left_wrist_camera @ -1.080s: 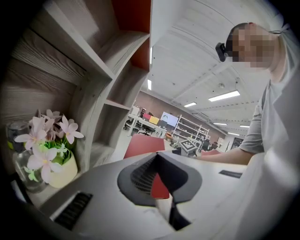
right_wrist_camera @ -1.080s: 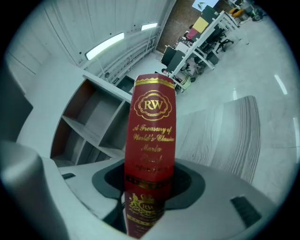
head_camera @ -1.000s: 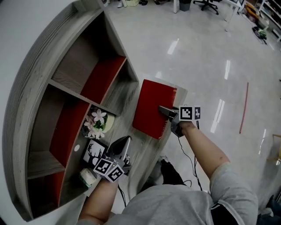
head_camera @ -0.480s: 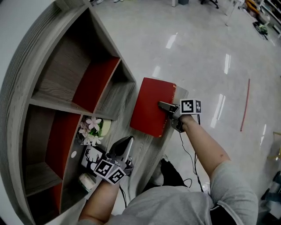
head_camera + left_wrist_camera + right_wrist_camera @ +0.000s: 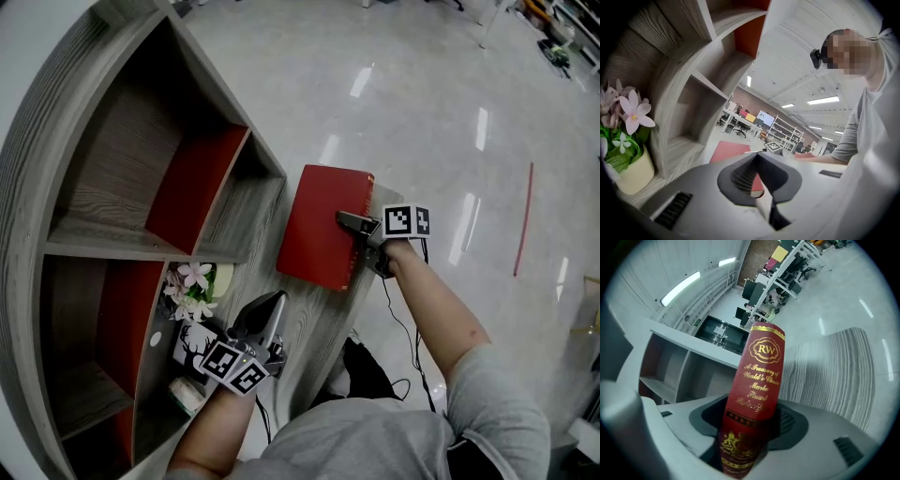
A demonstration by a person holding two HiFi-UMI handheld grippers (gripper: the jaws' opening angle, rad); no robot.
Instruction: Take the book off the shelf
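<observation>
A red book [image 5: 322, 225] lies flat on the shelf unit's grey wooden top [image 5: 309, 314], beside the open compartments. My right gripper [image 5: 360, 239] is at the book's right edge, one finger [image 5: 353, 222] lying over the cover. In the right gripper view the gold-lettered spine [image 5: 758, 371] stands between the jaws of the right gripper [image 5: 752, 409]; they have just been opening, and the grip looks slack. My left gripper [image 5: 270, 302] hovers over the wooden top near the flower pot, the left gripper [image 5: 757, 157] shut with nothing in it.
The curved shelf unit [image 5: 141, 169] has red back panels [image 5: 192, 183]. A pot of pink flowers [image 5: 192, 279] [image 5: 628, 159], a deer picture [image 5: 192, 330] and a small white roll [image 5: 187, 394] stand beside my left gripper. Glossy floor [image 5: 441, 112] lies beyond the book.
The right gripper and the book have settled slightly lower on the wooden top. The left gripper has drifted a little. The head view has swung, showing more of the shelf's compartments.
</observation>
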